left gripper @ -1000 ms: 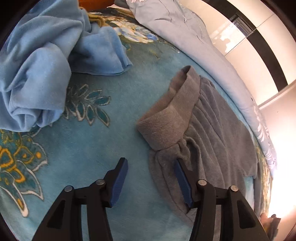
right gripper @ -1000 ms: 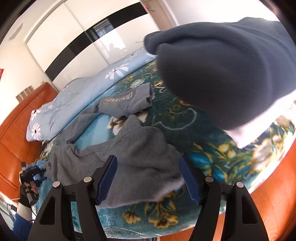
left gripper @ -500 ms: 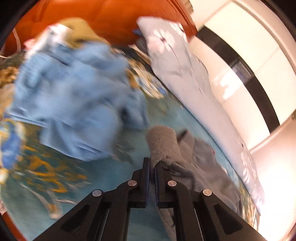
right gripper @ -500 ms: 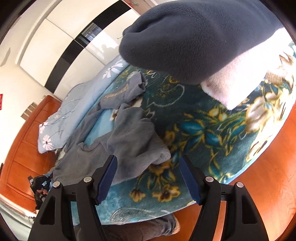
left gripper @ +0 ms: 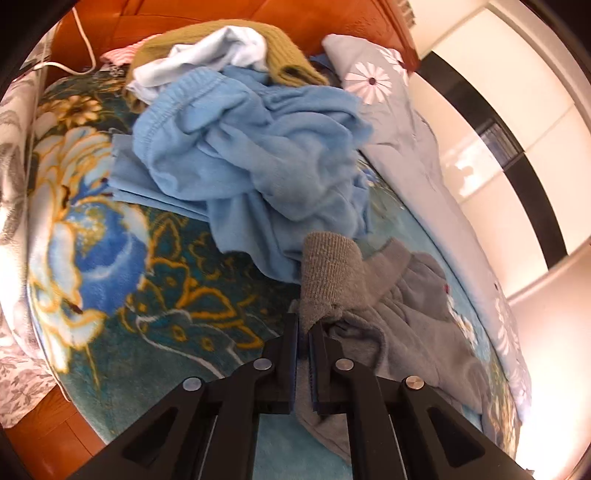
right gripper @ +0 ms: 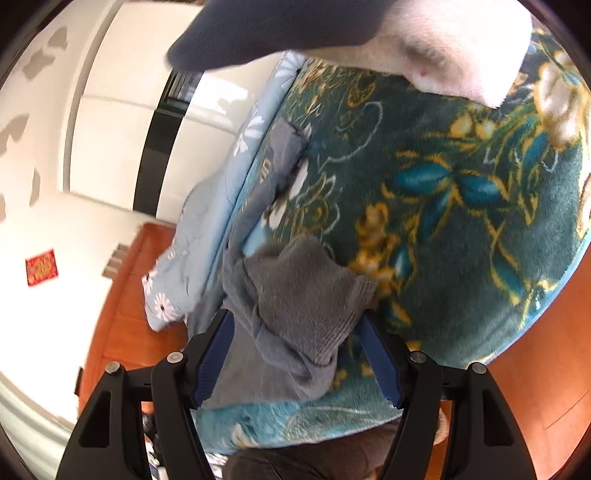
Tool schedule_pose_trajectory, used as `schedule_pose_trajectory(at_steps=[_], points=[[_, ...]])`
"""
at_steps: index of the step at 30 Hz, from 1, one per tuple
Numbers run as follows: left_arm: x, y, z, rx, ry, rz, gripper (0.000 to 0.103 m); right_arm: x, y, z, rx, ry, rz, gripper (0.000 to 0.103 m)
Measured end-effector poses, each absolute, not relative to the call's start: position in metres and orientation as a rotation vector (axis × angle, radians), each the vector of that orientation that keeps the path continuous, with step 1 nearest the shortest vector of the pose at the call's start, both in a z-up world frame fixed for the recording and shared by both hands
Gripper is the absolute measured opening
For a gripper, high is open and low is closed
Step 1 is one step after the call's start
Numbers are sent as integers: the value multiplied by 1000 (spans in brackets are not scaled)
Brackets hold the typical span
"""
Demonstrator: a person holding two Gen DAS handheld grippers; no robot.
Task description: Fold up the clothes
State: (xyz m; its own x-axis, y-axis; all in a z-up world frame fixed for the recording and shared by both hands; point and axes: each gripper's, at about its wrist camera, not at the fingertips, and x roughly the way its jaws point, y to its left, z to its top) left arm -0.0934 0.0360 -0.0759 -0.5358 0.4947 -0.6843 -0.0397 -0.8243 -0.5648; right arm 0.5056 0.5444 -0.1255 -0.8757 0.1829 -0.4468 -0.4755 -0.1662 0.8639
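Left wrist view: the left gripper (left gripper: 303,334) is clamping the grey garment (left gripper: 402,325) just below its ribbed cuff (left gripper: 327,275), with both pads pressed flat against the cloth and no gap showing beyond the fabric. The grip is sitting at the cuff most likely because that edge gives a firm, thick hold from which one end of the garment can be drawn out straight. The rest of the garment is trailing to the right across the teal floral blanket (left gripper: 192,295). A crumpled light blue garment (left gripper: 258,147) is lying just behind the cuff, with an olive piece (left gripper: 288,59) and a white piece (left gripper: 221,48) heaped beyond it against the wooden headboard (left gripper: 207,14); these appear to be waiting for folding.

Right wrist view: the right gripper (right gripper: 299,354) is standing with its jaws wide apart, one on either side of another ribbed end (right gripper: 317,314) of the grey garment. The pads are not pressing on the cloth. This placement suggests preparation for a second hold, so that the garment can be stretched between two points. The garment is lying near the blanket's edge, beside a pale flowered quilt (right gripper: 199,236). A dark sleeve (right gripper: 266,29) is crossing the top of the view.
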Motion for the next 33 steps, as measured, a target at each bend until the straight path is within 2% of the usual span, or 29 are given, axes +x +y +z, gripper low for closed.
schedule_pose_trajectory(at_steps=[1,2,3,5,8,12,15,20,24,26,28,29,30,33], points=[[-83,34,-74,-1299,-712,2393,8,505,545,-128,-321,1693,2062,70],[-73,32,-73,-1297,-710,2385,11,504,546,-130,-309,1703,2038,59],[-69,29,-71,-1294,-714,2374,14,500,547,-126,-318,1685,2038,32],[-56,17,-68,-1280,-727,2363,20,490,550,-116,-350,1633,2055,7],[-50,7,-66,-1281,-740,2351,27,470,554,-80,-396,1487,2155,5],[-45,-6,-67,-1273,-770,2335,29,471,550,13,-288,1041,2269,5],[-41,-14,-70,-1268,-761,2333,39,486,554,30,-303,888,2206,5],[-45,-3,-82,-1304,-769,2281,47,483,554,-43,-626,904,2016,5],[-54,13,-94,-1369,-698,2267,49,507,576,-93,-571,1189,1899,5],[-57,17,-97,-1378,-686,2272,49,506,576,-96,-555,1199,1898,5],[-56,18,-98,-1365,-704,2288,46,501,578,-93,-572,1159,1906,5],[-56,17,-99,-1367,-716,2293,32,498,580,-90,-581,1135,1911,5],[-54,17,-98,-1369,-715,2306,2,498,582,-88,-582,1117,1913,5],[-44,14,-90,-1324,-722,2321,4,499,585,-81,-580,1075,1914,5]])
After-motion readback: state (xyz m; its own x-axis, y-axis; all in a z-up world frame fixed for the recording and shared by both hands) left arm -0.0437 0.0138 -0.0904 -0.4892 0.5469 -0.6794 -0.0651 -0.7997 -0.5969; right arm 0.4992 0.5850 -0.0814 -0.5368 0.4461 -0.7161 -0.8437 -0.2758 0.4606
